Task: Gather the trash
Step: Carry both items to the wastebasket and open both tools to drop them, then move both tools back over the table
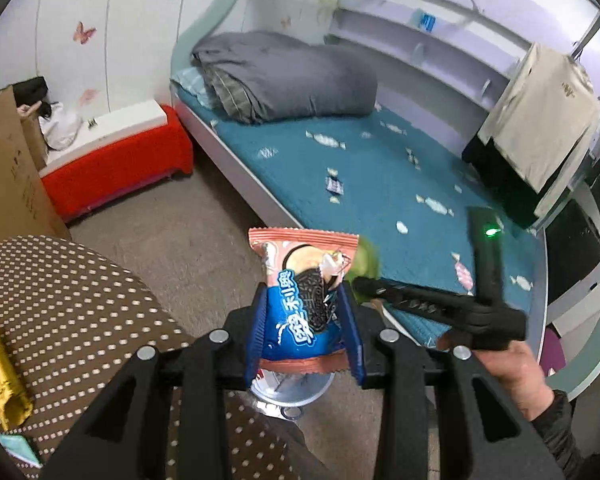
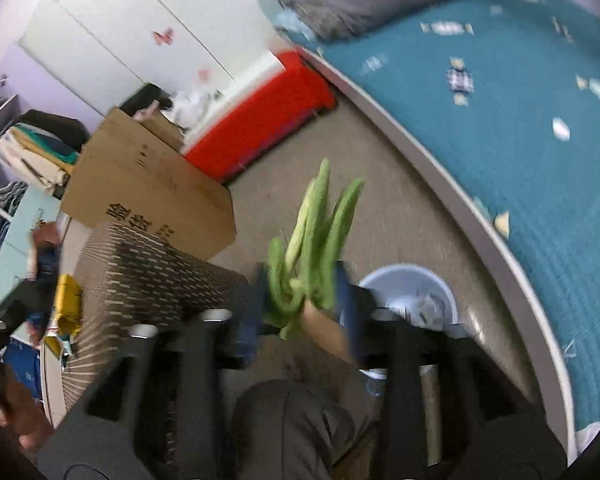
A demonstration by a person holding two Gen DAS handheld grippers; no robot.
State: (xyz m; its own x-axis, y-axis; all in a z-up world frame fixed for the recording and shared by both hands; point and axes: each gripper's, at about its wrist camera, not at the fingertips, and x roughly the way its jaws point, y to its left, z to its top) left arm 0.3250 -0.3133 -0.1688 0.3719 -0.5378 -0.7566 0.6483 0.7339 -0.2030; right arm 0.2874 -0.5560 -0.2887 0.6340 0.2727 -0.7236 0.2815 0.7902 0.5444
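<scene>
My left gripper is clamped on a cookie wrapper, its blue pads pressing both sides of the packet, above the pale bin on the floor. My right gripper has green vegetable scraps between its fingers; the picture is blurred, so I cannot tell whether the pads grip them, though the jaws look fairly wide. That bin sits beside the bed's near edge. A candy wrapper lies mid-mattress, another near its near edge.
</scene>
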